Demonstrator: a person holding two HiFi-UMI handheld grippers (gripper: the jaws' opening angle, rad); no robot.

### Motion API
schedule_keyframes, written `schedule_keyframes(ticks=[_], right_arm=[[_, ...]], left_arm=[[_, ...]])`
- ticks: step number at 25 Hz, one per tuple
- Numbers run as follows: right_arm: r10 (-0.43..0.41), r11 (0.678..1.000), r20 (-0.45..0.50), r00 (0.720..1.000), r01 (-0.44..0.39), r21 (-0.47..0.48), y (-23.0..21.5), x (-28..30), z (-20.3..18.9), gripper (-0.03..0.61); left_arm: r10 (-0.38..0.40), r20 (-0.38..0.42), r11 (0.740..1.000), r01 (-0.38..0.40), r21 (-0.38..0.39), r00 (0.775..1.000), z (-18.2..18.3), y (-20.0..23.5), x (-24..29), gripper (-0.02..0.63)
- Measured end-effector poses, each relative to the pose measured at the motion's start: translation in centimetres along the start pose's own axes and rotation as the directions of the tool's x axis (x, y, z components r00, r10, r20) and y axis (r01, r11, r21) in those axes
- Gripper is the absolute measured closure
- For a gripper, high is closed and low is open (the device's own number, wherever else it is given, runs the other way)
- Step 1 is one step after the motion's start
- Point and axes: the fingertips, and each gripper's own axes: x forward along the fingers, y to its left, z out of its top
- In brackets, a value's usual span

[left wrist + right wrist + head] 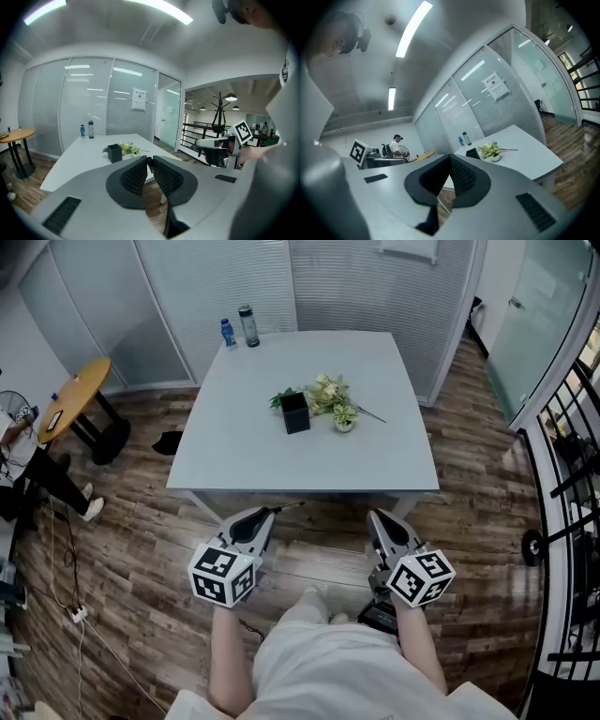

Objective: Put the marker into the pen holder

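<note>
Marker [287, 507] judged light, stiff and smooth-barrelled. It's no crush risk, but it's likely to pivot or slide in the pads if pinched near one end. Best hold is mid-barrel, with the long axis free to tip down over the pen holder [295, 413].

Left gripper [267, 514] has its jaws narrow, pinched on the marker, with a dark sliver visible between the tips in the left gripper view. Most of the marker sticks out sideways from the tips, so the grip looks end-biased. It reads as a thin dark stick; cap and colour detail are too small to tell.

The marker sits well short of the pen holder, on the person's side, off the bench [234, 460] edge. Right gripper [378, 518] has its jaws closed together, nothing between.
</note>
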Motion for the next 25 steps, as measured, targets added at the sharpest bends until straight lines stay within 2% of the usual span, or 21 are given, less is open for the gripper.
schedule_keyframes(ticks=[5, 11, 17, 25], right_arm=[[-0.004, 1.0, -0.025, 1.0, 0.004, 0.004, -1.1, 1.9, -0.5, 0.561], [-0.038, 0.999, -0.045, 0.998, 0.039, 0.015, -5.4, 6.3, 0.0, 0.563], [-0.057, 0.998, -0.079, 0.995, 0.059, 0.023, -8.7, 16.5, 1.8, 0.563], [-0.09, 0.995, -0.104, 0.991, 0.094, 0.031, -11.6, 28.6, 4.1, 0.563]], left_arm=[[0.013, -0.003, 1.0, -0.013, -0.012, 1.0, 0.3, 2.1, 1.4, 0.569], [0.001, -0.01, 1.0, -0.001, -0.028, 1.0, 0.9, 5.4, 6.8, 0.568], [-0.012, -0.004, 0.999, 0.012, -0.047, 1.0, 3.9, 13.7, 14.2, 0.569], [-0.076, -0.021, 0.996, 0.075, -0.037, 0.997, 7.9, 23.0, 22.5, 0.569]])
